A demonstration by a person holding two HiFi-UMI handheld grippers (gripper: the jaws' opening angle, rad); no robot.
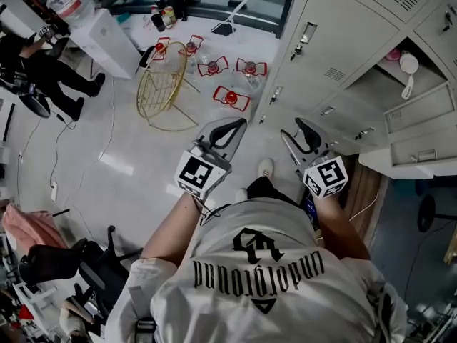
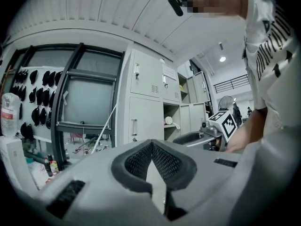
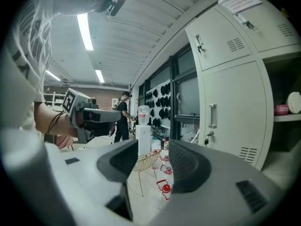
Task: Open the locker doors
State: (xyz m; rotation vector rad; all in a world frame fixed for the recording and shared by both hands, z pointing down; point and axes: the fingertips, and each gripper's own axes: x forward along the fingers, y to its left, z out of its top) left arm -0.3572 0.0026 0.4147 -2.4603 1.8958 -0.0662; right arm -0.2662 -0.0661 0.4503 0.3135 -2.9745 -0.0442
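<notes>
1. Step in hand: the approach. You stand facing the locker bank [image 1: 357, 56] with both claws held out in front. Neither one touches a door.
2. Left claw [image 2: 151, 144]: tips pinched together, nothing in it. The closed locker doors [image 2: 146, 119] are ahead of it and a bit to its left, well apart from it.
3. Right claw [image 3: 154, 150]: jaws stand wide and the gap is empty. Only the gold wire chair [image 3: 146, 160] and the floor show through it, far beyond.
4. Task thing: the lower closed door [image 3: 235, 114], with its vertical pull handle [image 3: 212, 116], is ahead of the right claw and off to its right, not within reach. A second closed door [image 3: 221, 36] sits right above that one.
5. Further right of the right claw, an open compartment [image 3: 282, 121] has a pink bowl [image 3: 281, 109] on its shelf. My read is that part of the bank is already open and the closed column is what's left.
6. Next move: step in and swing the right claw rightward to the pull handle. Set the wide jaws either side of the vertical bar, close on it, then pull back toward yourself along the door's swing.
7. I can't tell the hinge side from here, so let the door lead the arc.
8. If you use the left claw on the upper door, spread its jaws before you reach in.
</notes>
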